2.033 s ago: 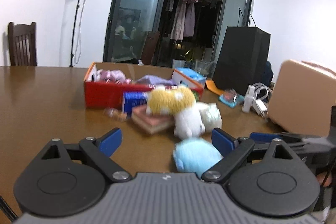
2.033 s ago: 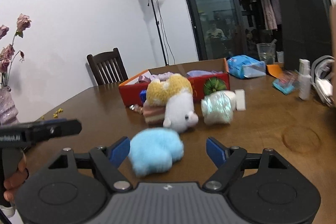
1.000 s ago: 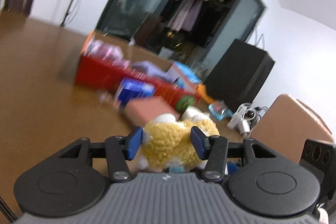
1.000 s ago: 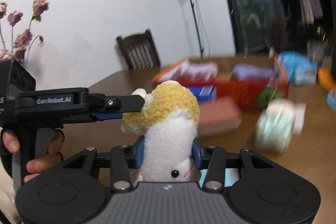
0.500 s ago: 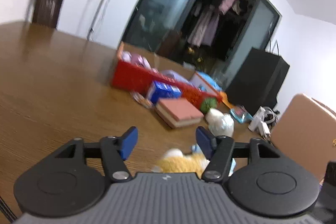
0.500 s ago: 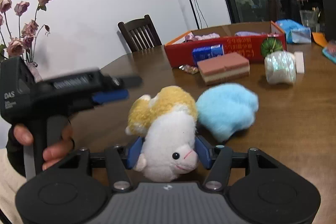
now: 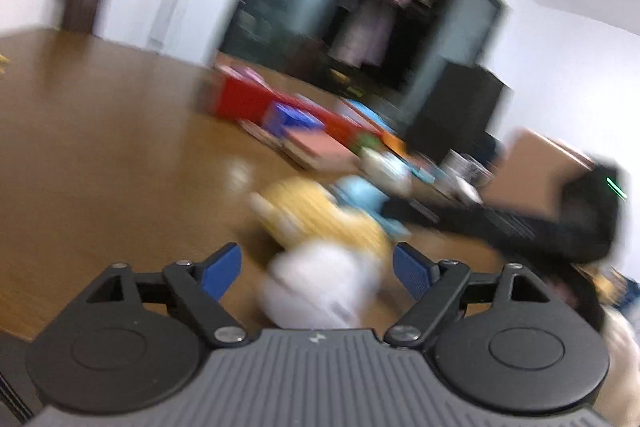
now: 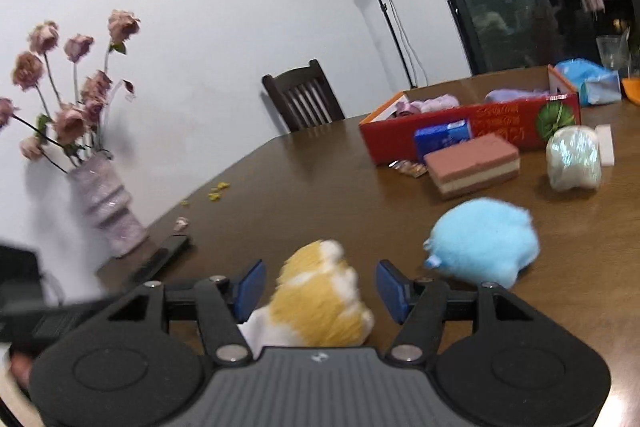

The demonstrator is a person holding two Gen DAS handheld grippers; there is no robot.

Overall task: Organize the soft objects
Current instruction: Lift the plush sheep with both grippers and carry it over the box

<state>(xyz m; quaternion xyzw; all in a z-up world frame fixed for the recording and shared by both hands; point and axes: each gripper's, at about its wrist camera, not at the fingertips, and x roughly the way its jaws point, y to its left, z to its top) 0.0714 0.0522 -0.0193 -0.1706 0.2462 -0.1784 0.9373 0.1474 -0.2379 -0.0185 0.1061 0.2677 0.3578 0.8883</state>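
A yellow-and-white plush toy (image 8: 320,301) lies on the brown table (image 8: 320,187) between the blue pads of my right gripper (image 8: 320,287). Those jaws are opening and stand slightly clear of the toy on both sides. In the blurred left wrist view the same toy (image 7: 324,247) sits between the fingers of my left gripper (image 7: 316,273). Its jaws are also opening, wide apart, and do not touch the toy. A light blue plush (image 8: 484,241) rests just right of the toy, and a shiny white plush (image 8: 574,163) stands further back.
A red cardboard box (image 8: 480,123) holding soft items stands at the back, with a blue packet (image 8: 442,137) and a layered pink block (image 8: 472,163) before it. A vase of dried flowers (image 8: 104,203) stands at the left edge. A chair (image 8: 304,99) is behind the table.
The right gripper's pads have come off the plush toy, which now lies lower on the table. The left gripper has swung across and widened, bringing the toy between its fingers.
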